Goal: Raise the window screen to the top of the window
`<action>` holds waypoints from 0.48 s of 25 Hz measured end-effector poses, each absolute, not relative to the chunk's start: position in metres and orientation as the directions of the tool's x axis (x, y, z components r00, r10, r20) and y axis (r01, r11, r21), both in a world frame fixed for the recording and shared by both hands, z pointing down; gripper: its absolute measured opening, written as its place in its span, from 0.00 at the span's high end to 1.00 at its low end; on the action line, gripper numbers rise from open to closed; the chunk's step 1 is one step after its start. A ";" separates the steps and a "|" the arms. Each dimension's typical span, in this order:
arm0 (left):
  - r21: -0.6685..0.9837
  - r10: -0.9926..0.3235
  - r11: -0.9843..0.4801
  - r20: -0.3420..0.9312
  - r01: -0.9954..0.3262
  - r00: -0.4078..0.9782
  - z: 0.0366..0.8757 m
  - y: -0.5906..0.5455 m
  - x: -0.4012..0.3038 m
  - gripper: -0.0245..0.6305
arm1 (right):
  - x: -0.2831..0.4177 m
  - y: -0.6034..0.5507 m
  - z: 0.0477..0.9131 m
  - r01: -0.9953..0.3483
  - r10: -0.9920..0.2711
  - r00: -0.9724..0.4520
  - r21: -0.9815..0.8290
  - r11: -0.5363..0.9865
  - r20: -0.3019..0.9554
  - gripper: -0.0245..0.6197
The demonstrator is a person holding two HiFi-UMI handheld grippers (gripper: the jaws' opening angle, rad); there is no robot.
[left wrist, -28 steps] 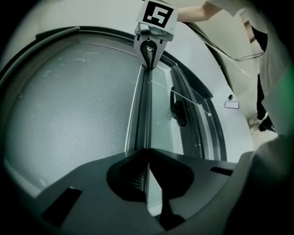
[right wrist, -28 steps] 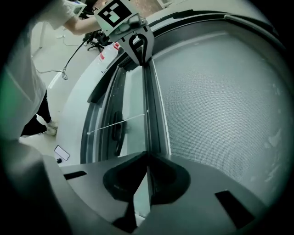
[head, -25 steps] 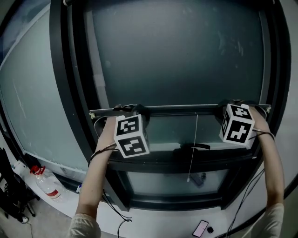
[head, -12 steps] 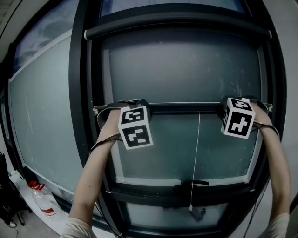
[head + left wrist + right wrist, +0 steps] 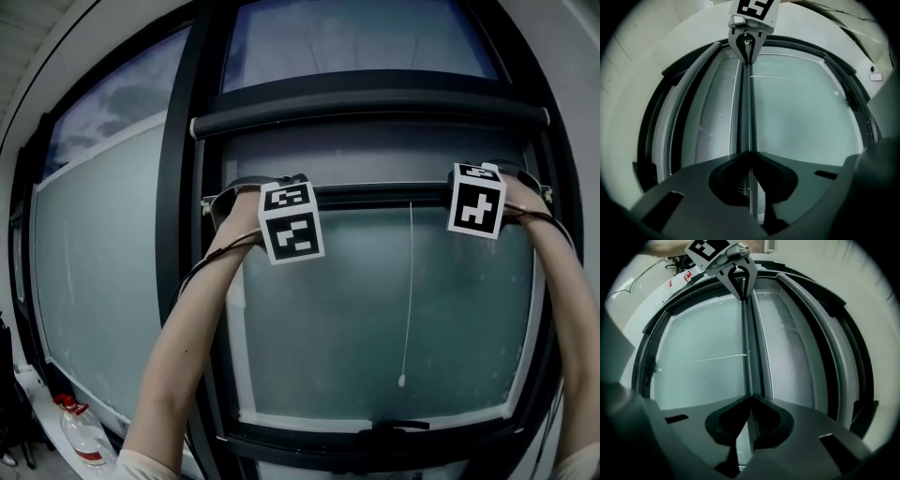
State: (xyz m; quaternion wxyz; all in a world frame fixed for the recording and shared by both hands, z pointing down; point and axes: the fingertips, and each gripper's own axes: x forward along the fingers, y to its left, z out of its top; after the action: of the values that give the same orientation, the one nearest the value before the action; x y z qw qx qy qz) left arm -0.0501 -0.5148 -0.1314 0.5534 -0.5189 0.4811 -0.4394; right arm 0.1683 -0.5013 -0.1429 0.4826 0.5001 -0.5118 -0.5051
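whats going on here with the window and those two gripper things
A person holds a gripper in each hand; the left gripper and the right gripper are clamped on the bottom bar of a roll-up window screen. The bar sits high on the window, a short way below the roller housing, with a strip of screen showing between them, so it is not yet fully up. The pull cord hangs in front of the frosted glass.
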 end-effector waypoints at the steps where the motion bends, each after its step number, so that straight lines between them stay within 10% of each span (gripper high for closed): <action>1: -0.995 -0.982 0.100 -0.101 -0.015 0.159 -0.142 -0.514 -0.051 0.93 | 0.168 -0.501 -0.154 -0.026 -0.999 -0.033 0.999 -0.033 -0.034 0.93; 12: -0.972 -0.965 0.236 -0.234 0.007 0.115 -0.236 -0.514 -0.053 0.93 | 0.164 -0.500 -0.248 -0.049 -0.977 -0.023 0.976 -0.211 -0.212 0.93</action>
State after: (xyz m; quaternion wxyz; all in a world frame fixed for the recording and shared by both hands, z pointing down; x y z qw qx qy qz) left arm -0.0533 -0.5135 -0.2358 0.5884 -0.4598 0.5213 -0.4130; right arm 0.1640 -0.4996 -0.2478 0.4250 0.5546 -0.4625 -0.5458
